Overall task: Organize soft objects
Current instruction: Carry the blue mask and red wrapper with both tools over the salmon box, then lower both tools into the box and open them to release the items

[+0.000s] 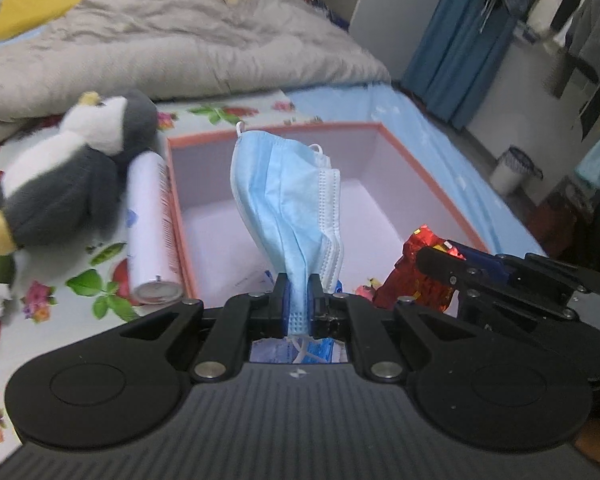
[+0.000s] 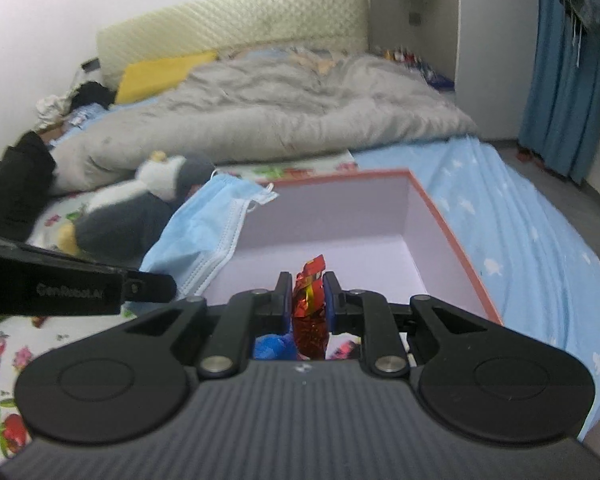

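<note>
Risk: pale blue pleated face mask (image 1: 288, 200), pinched by left fingers (image 1: 298, 296), droops past them onto box rim (image 1: 432, 176); right fingers (image 2: 308, 300) clamp red foil wrapper (image 2: 310, 304), could slip.

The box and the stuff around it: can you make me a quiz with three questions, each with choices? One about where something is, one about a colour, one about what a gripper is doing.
1. Where is the toy penguin?
A. inside the box
B. on the bed beside the box
C. on the floor

2. What colour is the box rim?
A. orange-red
B. green
C. black

3. What is the left gripper doing?
A. open, holding nothing
B. shut on the face mask
C. shut on a toy

Answers:
1 B, it lies on the flowered sheet left of the box.
2 A, the top edge is orange-red.
3 B, the mask is pinched between its pads.
</note>
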Motion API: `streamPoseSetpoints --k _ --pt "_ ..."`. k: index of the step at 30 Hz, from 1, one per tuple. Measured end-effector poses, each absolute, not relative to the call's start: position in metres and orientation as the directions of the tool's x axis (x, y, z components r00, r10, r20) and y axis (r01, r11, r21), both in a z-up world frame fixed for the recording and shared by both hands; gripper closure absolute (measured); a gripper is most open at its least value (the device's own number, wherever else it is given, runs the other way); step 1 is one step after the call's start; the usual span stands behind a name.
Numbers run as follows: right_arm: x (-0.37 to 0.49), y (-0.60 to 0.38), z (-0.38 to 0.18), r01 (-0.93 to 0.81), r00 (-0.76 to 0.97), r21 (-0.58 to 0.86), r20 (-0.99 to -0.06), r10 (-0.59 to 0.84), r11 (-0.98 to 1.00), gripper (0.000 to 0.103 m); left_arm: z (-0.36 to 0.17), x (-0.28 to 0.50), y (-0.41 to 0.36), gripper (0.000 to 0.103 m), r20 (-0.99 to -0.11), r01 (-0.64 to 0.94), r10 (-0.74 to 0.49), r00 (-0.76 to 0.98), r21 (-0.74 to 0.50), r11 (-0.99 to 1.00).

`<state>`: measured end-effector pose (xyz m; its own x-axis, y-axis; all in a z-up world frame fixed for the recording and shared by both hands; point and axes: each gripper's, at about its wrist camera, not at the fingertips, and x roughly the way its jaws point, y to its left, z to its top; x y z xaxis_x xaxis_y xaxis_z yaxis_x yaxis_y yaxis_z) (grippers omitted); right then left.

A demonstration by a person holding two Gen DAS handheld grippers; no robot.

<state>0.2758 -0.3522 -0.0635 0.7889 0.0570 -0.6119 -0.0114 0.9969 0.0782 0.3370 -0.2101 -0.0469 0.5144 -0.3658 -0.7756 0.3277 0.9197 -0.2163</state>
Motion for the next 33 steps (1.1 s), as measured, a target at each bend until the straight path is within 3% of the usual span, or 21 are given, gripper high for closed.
streamPoseSetpoints --k 3,5,6,7,14,33 --pt "0.285 -0.364 -0.081 0.027 0.756 0.108 -0.653 0.050 0.994 0.082 -0.061 0.351 -0.221 0.091 -0.797 0.324 -0.348 0.494 -0.203 0.924" --pt "0.290 -0.371 -0.091 0.062 0.738 0.124 -0.674 0.038 0.990 0.072 -0.068 0.359 -0.223 0.074 -0.808 0.309 -0.340 0.481 -0.207 0.928" --pt "0.292 -0.374 -0.096 0.082 0.729 0.135 -0.684 0.033 0.987 0.069 -0.070 0.361 -0.223 0.057 -0.809 0.301 -0.335 0.482 -0.206 0.931" --pt "0.293 -0.378 -0.100 0.097 0.720 0.148 -0.693 0.033 0.984 0.068 -0.072 0.362 -0.223 0.049 -0.806 0.295 -0.330 0.492 -0.202 0.934" --pt "0.288 -0.381 -0.103 0.084 0.714 0.182 -0.697 0.068 0.980 0.068 -0.066 0.351 -0.221 0.048 -0.795 0.301 -0.320 0.516 -0.181 0.936" --pt "0.191 -0.328 -0.021 -0.015 0.828 0.189 -0.548 0.118 0.982 0.068 0.025 0.221 -0.150 0.048 -0.666 0.291 -0.309 0.679 -0.143 0.946"
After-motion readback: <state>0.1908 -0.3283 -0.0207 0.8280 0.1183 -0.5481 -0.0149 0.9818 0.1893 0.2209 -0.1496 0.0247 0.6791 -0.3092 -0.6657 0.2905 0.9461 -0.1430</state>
